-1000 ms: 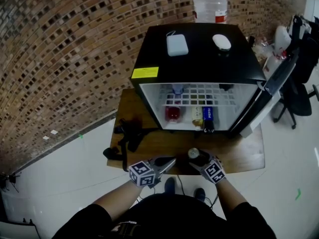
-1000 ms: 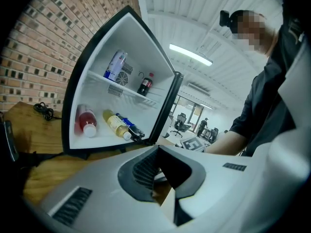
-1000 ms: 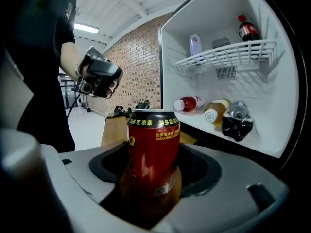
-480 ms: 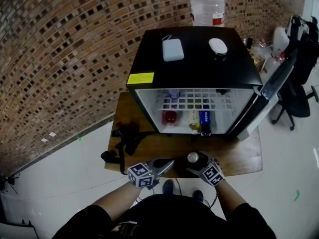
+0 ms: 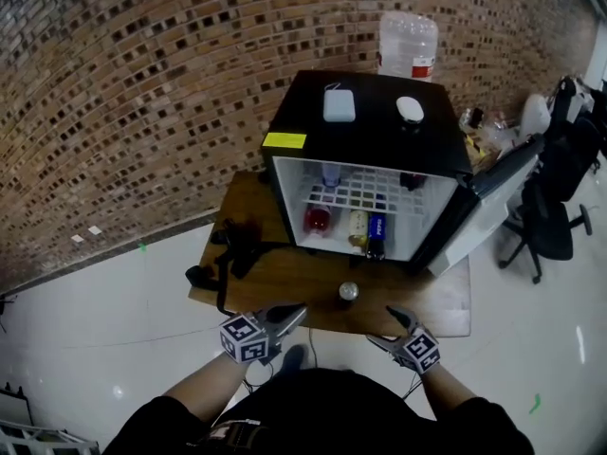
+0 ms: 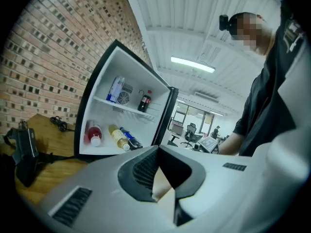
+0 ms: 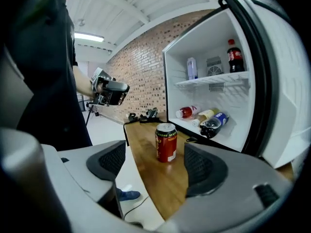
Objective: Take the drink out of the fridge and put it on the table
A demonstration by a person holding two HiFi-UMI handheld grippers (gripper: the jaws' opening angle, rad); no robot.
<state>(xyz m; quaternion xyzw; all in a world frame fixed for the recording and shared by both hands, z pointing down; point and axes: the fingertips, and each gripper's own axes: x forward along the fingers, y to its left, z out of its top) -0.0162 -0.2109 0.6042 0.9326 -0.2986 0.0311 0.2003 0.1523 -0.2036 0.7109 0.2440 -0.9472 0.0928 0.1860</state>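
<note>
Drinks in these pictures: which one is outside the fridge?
The red can. It stands upright on the wooden table in front of the open fridge. The bottles are all inside it.

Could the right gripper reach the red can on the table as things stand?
Probably yes. The can stands upright on bare table straight ahead of the right gripper, whose jaws, now closing, are apart with nothing between them or in the way.

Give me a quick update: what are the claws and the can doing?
Left gripper shut, empty. Right gripper jaws closing, nothing between. Can upright on table. Nothing blocking.
</note>
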